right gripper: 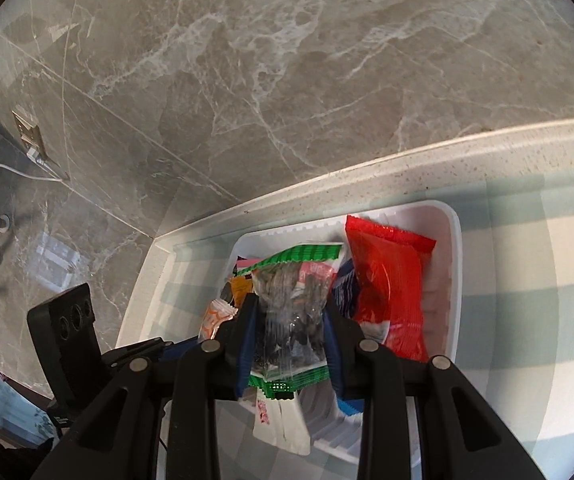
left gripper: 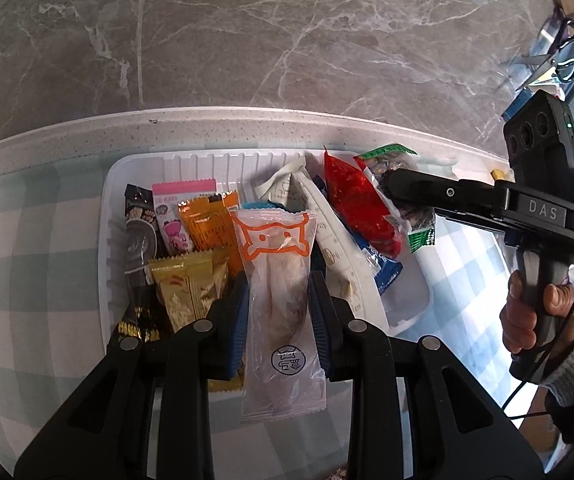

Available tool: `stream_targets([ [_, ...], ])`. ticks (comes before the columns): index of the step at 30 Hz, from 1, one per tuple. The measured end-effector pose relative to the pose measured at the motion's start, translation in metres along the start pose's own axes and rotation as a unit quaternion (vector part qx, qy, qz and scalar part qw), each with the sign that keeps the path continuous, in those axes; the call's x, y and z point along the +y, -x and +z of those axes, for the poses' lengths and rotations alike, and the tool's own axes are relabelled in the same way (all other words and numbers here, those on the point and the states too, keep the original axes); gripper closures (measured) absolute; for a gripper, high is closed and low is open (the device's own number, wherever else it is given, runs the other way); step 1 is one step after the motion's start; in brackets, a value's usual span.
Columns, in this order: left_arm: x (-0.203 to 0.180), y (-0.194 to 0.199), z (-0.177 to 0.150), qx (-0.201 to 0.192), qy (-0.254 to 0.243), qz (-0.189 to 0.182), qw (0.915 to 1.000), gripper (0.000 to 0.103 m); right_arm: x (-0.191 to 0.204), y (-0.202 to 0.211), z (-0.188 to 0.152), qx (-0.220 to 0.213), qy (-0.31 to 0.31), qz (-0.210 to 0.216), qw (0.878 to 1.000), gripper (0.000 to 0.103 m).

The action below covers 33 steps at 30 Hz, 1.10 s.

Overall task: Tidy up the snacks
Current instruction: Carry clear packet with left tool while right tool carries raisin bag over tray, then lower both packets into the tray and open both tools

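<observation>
Left gripper [left gripper: 278, 296] clamped on clear orange-printed packet [left gripper: 277, 264] above white tray [left gripper: 135, 168]; right gripper [right gripper: 292, 344] pinching green-edged seed packet [right gripper: 293, 304] over same tray, beside red packet [right gripper: 387, 292]

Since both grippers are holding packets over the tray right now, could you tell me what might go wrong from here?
1. The left gripper pinches a thin clear packet with a soft bun inside; it might get squashed.
2. The right gripper holds the green-edged packet close to the upright red packet, which could topple.
3. The white tray is crowded, so released packets may slide out.
</observation>
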<state>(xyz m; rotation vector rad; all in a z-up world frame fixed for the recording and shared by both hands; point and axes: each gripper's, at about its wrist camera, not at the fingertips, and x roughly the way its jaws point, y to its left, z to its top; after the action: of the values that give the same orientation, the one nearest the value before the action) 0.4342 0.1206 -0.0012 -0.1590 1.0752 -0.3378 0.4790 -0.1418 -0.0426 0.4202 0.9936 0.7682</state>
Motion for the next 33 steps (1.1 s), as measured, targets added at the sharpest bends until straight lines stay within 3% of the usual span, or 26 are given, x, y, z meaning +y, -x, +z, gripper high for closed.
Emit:
stream_targets([
  [10, 0.001, -0.013, 0.009, 0.003, -0.005, 0.006, 1.0000, 0.077, 0.004, -0.015, 0.007, 0.009, 0.030, -0.031, 0.999, 0.070],
  [22, 0.002, -0.028, 0.011, 0.007, -0.011, 0.018, 0.9998, 0.076, 0.018, -0.031, 0.006, 0.018, 0.101, -0.105, 0.989, 0.066],
  [33, -0.009, -0.034, 0.017, -0.002, -0.037, 0.055, 0.9978, 0.074, 0.030, -0.029, 0.006, 0.000, 0.140, -0.135, 0.981, 0.050],
])
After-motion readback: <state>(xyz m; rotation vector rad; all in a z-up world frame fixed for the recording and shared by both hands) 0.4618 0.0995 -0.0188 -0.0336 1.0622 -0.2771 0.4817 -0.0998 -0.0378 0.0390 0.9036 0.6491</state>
